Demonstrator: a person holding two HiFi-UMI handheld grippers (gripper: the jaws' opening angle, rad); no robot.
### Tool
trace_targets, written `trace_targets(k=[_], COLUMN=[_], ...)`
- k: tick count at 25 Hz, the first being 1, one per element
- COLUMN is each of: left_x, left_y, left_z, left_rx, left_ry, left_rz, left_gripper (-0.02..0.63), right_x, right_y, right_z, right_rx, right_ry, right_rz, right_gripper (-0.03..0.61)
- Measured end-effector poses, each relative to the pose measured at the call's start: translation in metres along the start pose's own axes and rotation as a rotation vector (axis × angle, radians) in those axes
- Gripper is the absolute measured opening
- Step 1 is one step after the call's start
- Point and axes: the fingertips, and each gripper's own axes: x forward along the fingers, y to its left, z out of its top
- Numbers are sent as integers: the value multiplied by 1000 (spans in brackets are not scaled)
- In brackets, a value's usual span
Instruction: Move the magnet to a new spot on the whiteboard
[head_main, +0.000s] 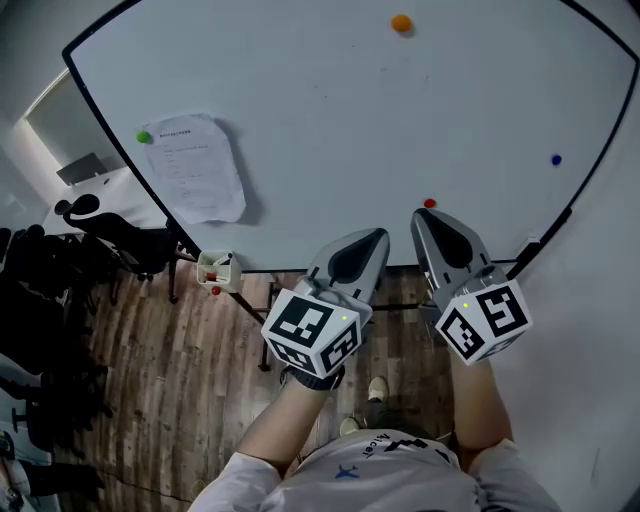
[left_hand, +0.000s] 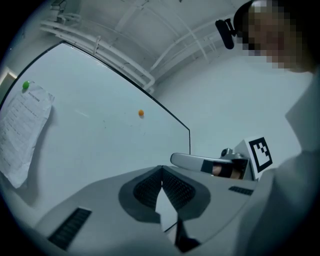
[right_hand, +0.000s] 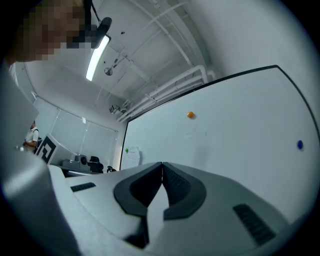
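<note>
Shirt print: a white shirt (head_main: 370, 470) at the bottom of the head view bears small dark lettering, too small to read.
Left gripper (head_main: 376, 236): jaws pressed together, nothing between them, tip low before the board's bottom edge.
Right gripper (head_main: 425, 214): jaws pressed together too, empty, tip just below the red magnet.
Marker cubes: each gripper carries black-and-white square patterns, no words.
Whiteboard (head_main: 330, 120): upright, dark-framed, no handwriting on it.
Red magnet (head_main: 430, 203): on the board near its bottom edge.
Blue magnet (head_main: 556, 159): far right.
Paper sheet (head_main: 195, 168): pinned left by a green magnet (head_main: 144, 137); its print is unreadable.
Orange magnet (head_main: 401, 22): near the top.
</note>
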Motion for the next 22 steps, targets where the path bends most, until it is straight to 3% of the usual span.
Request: trace_targets(k=[14,22], left_x=[87,110], left_y=[48,65], left_z=[35,76], left_rx=[62,115], left_ry=[-45,-70], left_rz=[38,4], left_gripper=[12,12], right_x=[85,119], right_y=[-64,-84], right_z=[53,108], right_rx=[-72,-191], right_ry=[-117,-193], right_rz=[61,-28], right_gripper=[14,15])
